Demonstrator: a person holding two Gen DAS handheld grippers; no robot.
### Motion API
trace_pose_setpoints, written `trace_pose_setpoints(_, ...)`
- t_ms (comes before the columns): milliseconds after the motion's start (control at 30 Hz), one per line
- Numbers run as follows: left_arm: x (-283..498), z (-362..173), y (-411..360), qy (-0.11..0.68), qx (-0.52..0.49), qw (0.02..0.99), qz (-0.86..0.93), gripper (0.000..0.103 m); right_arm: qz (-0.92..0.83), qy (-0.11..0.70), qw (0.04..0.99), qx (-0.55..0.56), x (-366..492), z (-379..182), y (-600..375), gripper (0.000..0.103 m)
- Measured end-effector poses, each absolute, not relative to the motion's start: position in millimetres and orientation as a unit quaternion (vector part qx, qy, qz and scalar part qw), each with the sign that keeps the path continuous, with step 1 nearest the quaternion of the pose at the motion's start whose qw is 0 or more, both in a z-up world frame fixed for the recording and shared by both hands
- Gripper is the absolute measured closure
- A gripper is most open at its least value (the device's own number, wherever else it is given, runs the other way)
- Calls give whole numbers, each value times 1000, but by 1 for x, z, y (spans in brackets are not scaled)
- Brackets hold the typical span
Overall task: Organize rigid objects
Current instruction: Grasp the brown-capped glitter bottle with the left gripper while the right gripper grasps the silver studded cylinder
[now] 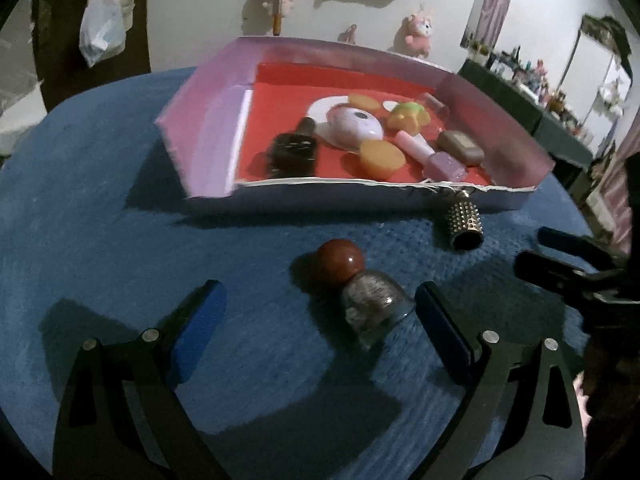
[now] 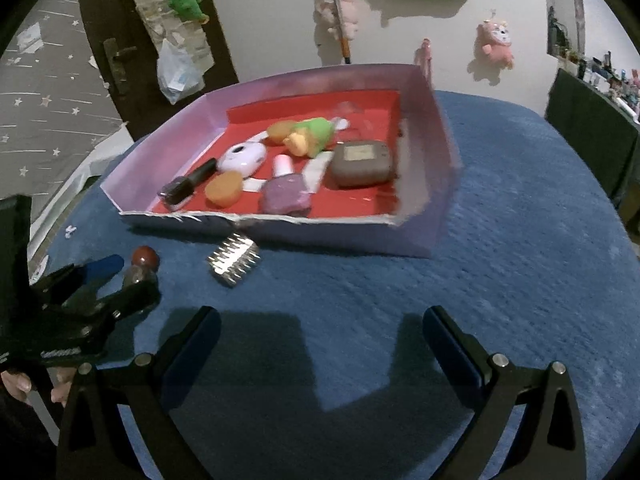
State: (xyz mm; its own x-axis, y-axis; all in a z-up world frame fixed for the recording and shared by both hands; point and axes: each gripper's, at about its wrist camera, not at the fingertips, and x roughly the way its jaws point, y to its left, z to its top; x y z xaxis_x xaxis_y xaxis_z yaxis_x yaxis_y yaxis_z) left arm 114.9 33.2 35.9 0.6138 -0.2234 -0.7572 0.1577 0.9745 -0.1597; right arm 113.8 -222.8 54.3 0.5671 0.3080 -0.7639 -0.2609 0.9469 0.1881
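Note:
A small glass bottle with a round red-brown cap (image 1: 360, 288) lies on the blue cloth, between the open fingers of my left gripper (image 1: 320, 316); it also shows in the right wrist view (image 2: 141, 268). A studded silver cap (image 1: 464, 220) lies by the front wall of the pink tray (image 1: 208, 132), also seen from the right (image 2: 234, 262). The tray (image 2: 436, 152) holds nail polish bottles, orange discs, a white round case and a brown case. My right gripper (image 2: 320, 344) is open and empty over bare cloth.
The table is covered with a blue cloth (image 2: 520, 280). Plush toys hang on the wall behind. A dark shelf with small bottles (image 1: 532, 80) stands at the right. The right gripper shows at the right edge of the left wrist view (image 1: 568, 268).

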Motion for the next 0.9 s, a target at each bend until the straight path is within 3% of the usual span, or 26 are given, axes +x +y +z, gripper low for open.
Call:
trace_pose_setpoints(467, 111, 42, 35, 421, -29, 901, -96, 9, 130, 443, 887, 35, 154, 46, -168, 0)
trace_pose_setpoints(600, 114, 36, 28, 430, -39, 895, -115, 31, 120, 441, 889, 32, 154, 46, -166, 3)
trace_pose_setpoints(733, 113, 33, 23, 429, -37, 895, -114, 37, 118, 435, 892, 37, 150, 46, -168, 13)
trace_pose_setpoints(900, 114, 33, 24, 427, -40, 896, -117, 58, 122, 431, 893, 36, 146, 46, -165, 21)
